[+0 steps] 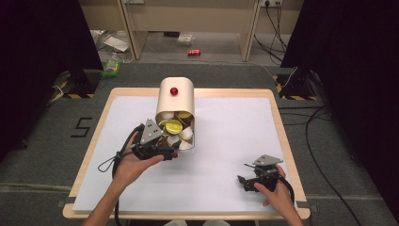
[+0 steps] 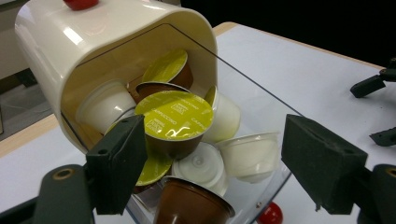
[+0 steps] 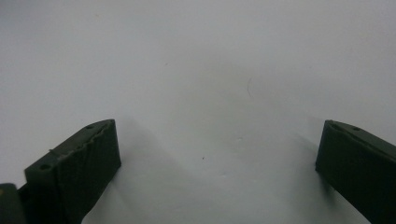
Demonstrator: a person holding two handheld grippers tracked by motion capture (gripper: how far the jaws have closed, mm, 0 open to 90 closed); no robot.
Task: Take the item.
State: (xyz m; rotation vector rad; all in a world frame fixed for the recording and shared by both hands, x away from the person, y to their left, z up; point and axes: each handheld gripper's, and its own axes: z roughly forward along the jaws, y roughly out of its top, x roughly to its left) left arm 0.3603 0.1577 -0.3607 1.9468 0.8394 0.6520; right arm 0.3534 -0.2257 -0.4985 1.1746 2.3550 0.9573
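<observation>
A white-topped counter (image 1: 226, 141) with a pale wood rim stands on grey carpet, black curtains at both sides and a red can on the floor at the top of the high view. At centre frame a cream canister (image 1: 175, 101) with a red knob lies on its side, mouth toward the bottom of the frame, coffee capsules (image 1: 176, 129) crowding its opening. The left tongs (image 1: 162, 146) hover at that mouth from the lower left, held in the person's left hand. At lower right the right tongs (image 1: 244, 181) rest low over bare counter, well apart from the canister.

In the left gripper view, 2 black jaws stand apart with nothing pressed between them; they frame the pile. A yellow-lidded capsule (image 2: 173, 122) sits at centre frame, white ones beside it and a brown one (image 2: 191, 205) at the bottom edge, all lying on a clear lid (image 2: 261, 116) that juts from the canister. A second red knob (image 2: 270, 214) shows at the bottom right.

In the right gripper view, the jaws stand wide apart over blank white counter, holding nothing.

The risk, by my reading: the capsules are loosely heaped, so a jaw nudging the pile could spill several across the counter, or close on 2 at once. A push on the rounded canister could also roll it.
</observation>
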